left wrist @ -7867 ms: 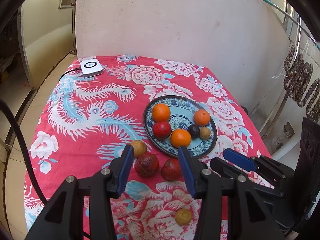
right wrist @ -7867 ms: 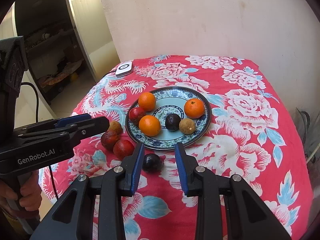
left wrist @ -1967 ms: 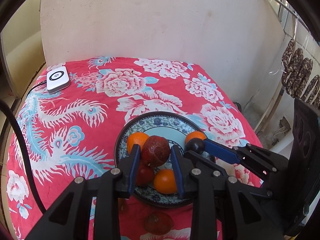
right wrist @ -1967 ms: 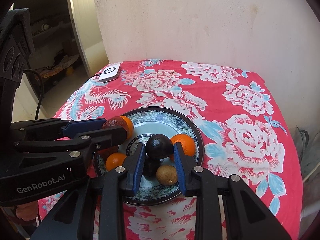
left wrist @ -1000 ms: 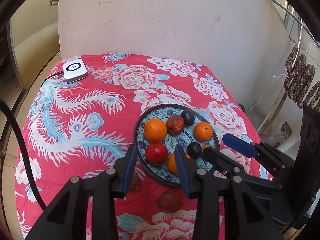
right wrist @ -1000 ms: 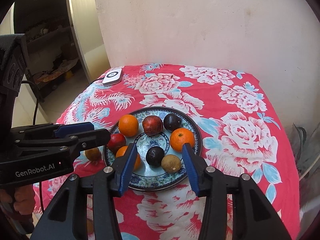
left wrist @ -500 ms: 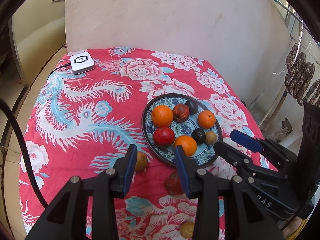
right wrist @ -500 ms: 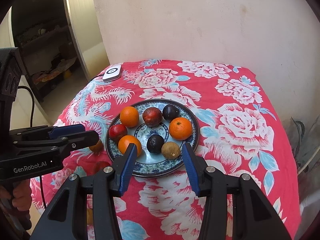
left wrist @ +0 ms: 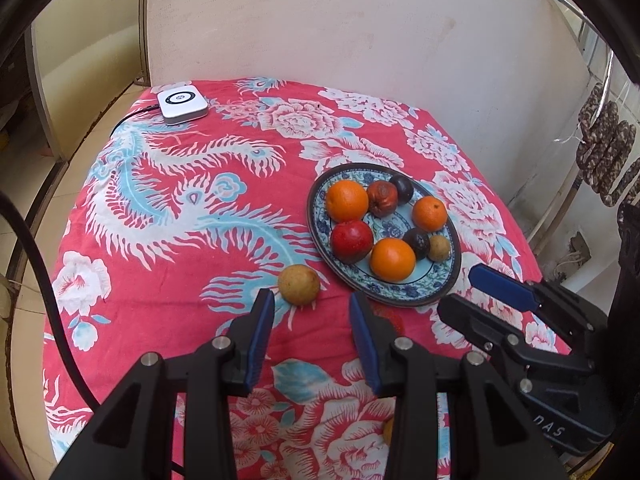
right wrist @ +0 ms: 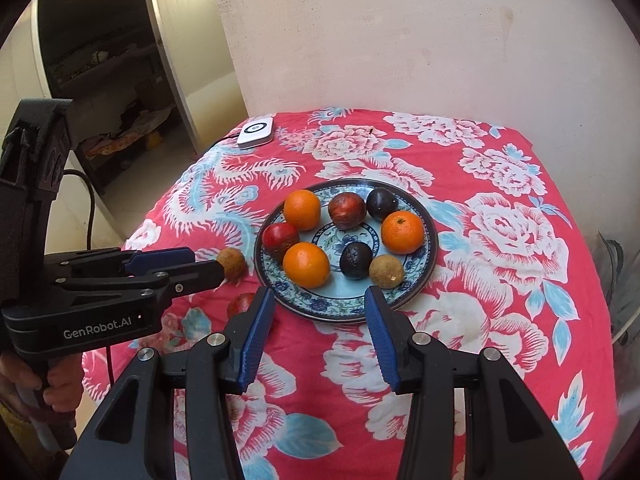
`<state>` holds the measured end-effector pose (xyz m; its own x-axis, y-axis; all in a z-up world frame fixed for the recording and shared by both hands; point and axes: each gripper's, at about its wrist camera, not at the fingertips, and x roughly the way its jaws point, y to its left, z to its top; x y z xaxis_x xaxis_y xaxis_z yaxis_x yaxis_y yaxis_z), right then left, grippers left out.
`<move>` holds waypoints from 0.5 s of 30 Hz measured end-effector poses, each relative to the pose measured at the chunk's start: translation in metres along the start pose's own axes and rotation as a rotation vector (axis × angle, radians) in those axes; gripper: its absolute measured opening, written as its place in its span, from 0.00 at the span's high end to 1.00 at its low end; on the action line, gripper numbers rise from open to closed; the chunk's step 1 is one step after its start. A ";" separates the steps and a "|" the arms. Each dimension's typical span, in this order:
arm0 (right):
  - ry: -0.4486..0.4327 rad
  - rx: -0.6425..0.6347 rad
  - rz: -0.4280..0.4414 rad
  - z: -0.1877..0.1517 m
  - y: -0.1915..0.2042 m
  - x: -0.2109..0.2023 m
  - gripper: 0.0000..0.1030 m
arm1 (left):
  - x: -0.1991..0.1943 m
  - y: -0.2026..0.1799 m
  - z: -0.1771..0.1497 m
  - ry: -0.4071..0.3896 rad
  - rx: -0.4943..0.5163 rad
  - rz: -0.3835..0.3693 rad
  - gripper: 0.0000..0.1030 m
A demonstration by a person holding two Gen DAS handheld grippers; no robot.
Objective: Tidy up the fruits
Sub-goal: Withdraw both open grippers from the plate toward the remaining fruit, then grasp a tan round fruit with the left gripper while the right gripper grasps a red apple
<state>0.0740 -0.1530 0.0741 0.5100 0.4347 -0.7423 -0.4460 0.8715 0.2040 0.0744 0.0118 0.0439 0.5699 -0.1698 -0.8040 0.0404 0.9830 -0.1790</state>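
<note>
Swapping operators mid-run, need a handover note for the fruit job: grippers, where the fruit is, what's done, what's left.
Left gripper: open, empty, over the cloth just short of the yellow-brown fruit.
Right gripper: open, empty, at the near rim of the plate.
Done: eight fruits sit on the plate, three oranges, two red, two dark, one small tan.
Left: the yellow-brown fruit lies on the cloth beside the plate's left edge; a red fruit lies nearer, partly hidden by the fingers; a sliver of another yellowish fruit shows behind the left gripper. These look like the next pickups.
</note>
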 end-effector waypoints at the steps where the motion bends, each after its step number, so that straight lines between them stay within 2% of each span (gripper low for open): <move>1: 0.002 -0.004 0.005 -0.001 0.003 0.000 0.53 | 0.001 0.001 0.000 0.001 -0.003 0.002 0.60; 15: 0.048 -0.032 0.061 -0.011 0.023 0.010 0.53 | 0.018 0.006 -0.001 -0.004 0.006 0.020 0.61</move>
<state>0.0610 -0.1311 0.0647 0.4451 0.4750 -0.7591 -0.4991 0.8354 0.2301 0.0844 0.0141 0.0280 0.5740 -0.1495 -0.8051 0.0335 0.9867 -0.1593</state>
